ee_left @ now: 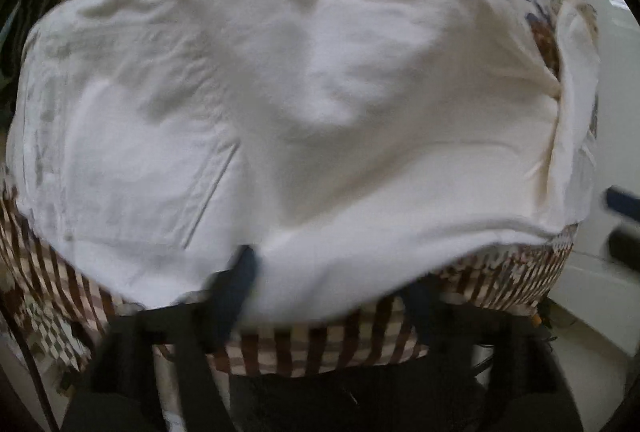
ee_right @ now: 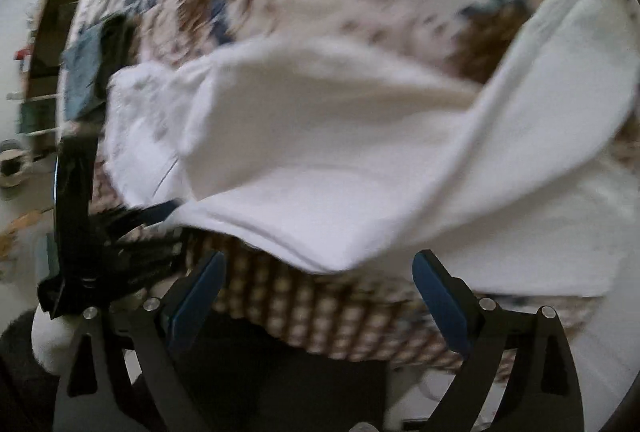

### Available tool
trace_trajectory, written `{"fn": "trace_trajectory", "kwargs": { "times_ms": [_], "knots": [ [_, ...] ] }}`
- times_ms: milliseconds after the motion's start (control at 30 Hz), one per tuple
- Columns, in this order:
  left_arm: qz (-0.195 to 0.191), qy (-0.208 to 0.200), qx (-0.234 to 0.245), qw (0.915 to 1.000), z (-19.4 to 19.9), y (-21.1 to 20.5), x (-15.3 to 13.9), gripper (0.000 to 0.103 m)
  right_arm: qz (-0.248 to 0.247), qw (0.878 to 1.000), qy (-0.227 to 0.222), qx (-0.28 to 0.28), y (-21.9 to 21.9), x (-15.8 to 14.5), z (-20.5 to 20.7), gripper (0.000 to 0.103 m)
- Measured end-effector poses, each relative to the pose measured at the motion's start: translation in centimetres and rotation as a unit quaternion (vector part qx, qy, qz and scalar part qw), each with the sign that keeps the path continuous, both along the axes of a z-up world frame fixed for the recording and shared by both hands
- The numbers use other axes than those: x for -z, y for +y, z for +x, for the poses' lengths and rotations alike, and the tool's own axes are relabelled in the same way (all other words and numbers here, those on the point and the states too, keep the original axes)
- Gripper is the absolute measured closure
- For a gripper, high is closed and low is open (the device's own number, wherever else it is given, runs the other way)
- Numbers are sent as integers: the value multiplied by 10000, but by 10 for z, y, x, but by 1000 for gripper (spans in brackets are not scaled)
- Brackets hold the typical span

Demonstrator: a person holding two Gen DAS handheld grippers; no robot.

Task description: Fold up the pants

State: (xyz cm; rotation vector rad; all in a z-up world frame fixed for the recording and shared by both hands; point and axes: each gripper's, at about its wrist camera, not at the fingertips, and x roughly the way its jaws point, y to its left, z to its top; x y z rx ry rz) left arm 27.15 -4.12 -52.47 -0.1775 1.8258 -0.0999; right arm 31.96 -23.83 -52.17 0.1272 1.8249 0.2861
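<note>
White cotton fills both views: the pants [ee_left: 304,119] lie on the bed [ee_left: 304,344], over a cover with a floral print at the far side and brown stripes along the near edge. In my left wrist view they spread left to right, long axis across the frame, with a pocket seam at the near left and a bunched fold at the far right end. The near hem runs just beyond the left tongs [ee_left: 332,292].

The left tongs stand partly open with nothing clamped. Its left finger [ee_left: 234,292] lies against the near edge of the cloth; the blur keeps me from saying whether it touches. The right tongs [ee_right: 320,296] stand wide open and empty, with a corner of the doubled cloth sagging just beyond and between the blue pads [ee_right: 200,296].

In the right view the pants are already doubled, a rounded fold near me and a leg section trailing up to the far right. The other tool shows at the left of that view, at the near left corner of the cloth.

I judge that the next fold runs along the long axis, and each tool sits at its own end of the near hem, the right one better lined up with a free corner. Both views are smeared.
</note>
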Motion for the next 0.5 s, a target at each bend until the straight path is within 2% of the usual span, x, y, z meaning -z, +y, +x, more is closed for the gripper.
{"fn": "trace_trajectory", "kwargs": {
  "times_ms": [100,200,333,500],
  "knots": [
    [81,-255,-255,9993,-6,5,-7,33,-568,9978,-354,15,-17,-8,33,7],
    [256,-414,-519,9975,-17,13,-13,33,-1096,9920,-561,274,-45,3,69,7],
    [426,-566,-731,9948,-24,19,-19,32,-1517,9826,-574,909,-83,33,109,7],
    [508,-505,-865,9937,-42,32,-10,32,-1794,9697,-359,1622,-119,80,146,12]
  ]
}}
